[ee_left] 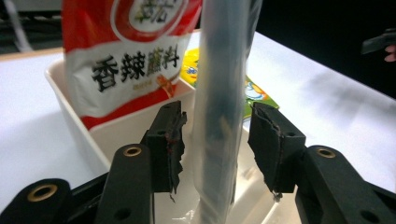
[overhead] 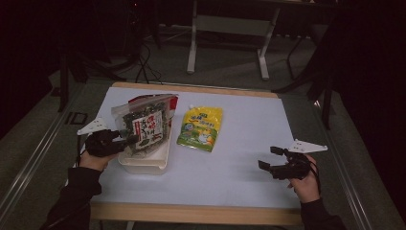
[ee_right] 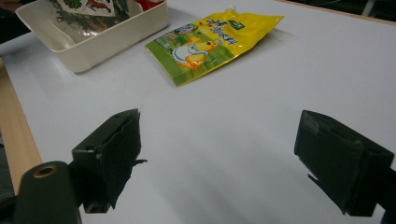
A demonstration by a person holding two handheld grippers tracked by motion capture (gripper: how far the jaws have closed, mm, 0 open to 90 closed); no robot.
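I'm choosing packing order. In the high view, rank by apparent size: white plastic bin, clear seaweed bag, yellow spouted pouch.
1. White plastic bin, though partly covered.
2. Clear seaweed bag.
3. Yellow spouted pouch, close to the bag, so unsure.

Seaweed bag (ee_left: 219, 116) seen edge-on in the left gripper view, top and bottom cut off by the frame, print unreadable through blurred plastic; its lower part hidden inside the tub (overhead: 158, 160) in the high view. Red bag (ee_left: 126, 51) cropped at the top, base hidden behind the tub wall. Yellow pouch (ee_left: 254, 93) mostly hidden behind the seaweed bag and a jaw there; its small text is too small to read in the high view. Right hand-held gripper (ee_left: 378, 43) is a dark sliver cut by the frame edge. Room beyond the table (overhead: 239, 177) too dark to make out
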